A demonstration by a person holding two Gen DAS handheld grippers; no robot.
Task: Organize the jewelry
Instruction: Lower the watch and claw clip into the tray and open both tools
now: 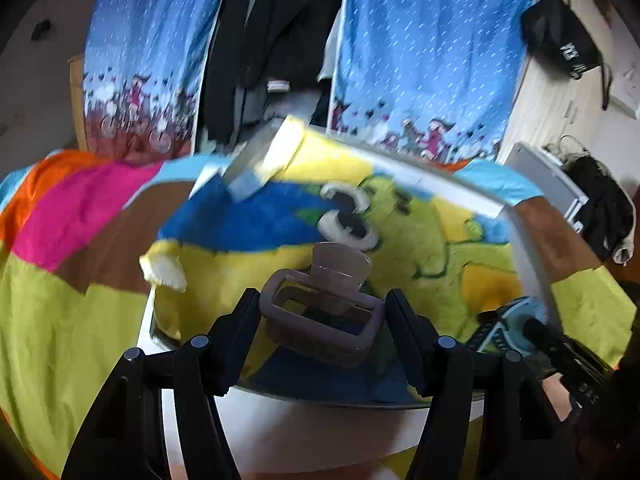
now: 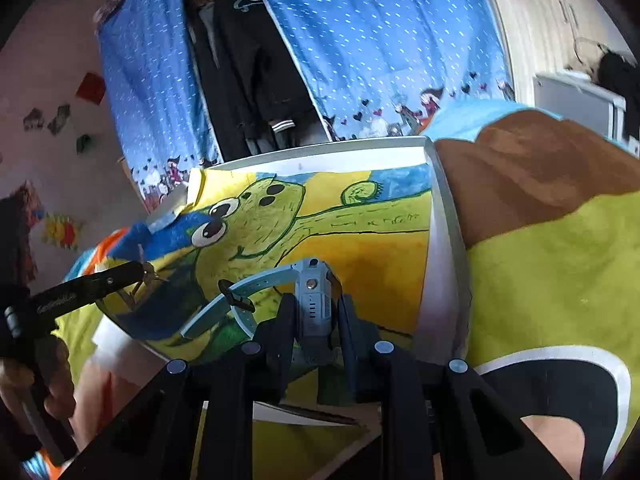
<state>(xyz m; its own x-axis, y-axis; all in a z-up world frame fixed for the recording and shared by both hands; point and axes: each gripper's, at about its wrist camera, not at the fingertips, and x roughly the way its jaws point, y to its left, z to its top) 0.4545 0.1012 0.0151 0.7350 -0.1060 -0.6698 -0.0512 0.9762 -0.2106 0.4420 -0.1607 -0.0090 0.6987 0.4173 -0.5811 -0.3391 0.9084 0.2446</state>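
Note:
In the left wrist view my left gripper is shut on a taupe hair claw clip, held just above the near part of a white tray lined with a green cartoon drawing. My right gripper is shut on a blue smartwatch held edge-up over the tray's near right area; its strap curls out to the left. The watch also shows at the lower right of the left wrist view. From the right wrist view, the left gripper comes in from the left with the clip.
A small white and blue box leans at the tray's far left corner. The tray lies on a multicoloured blanket. Blue curtains and dark hanging clothes are behind. A hand holds the left gripper's handle.

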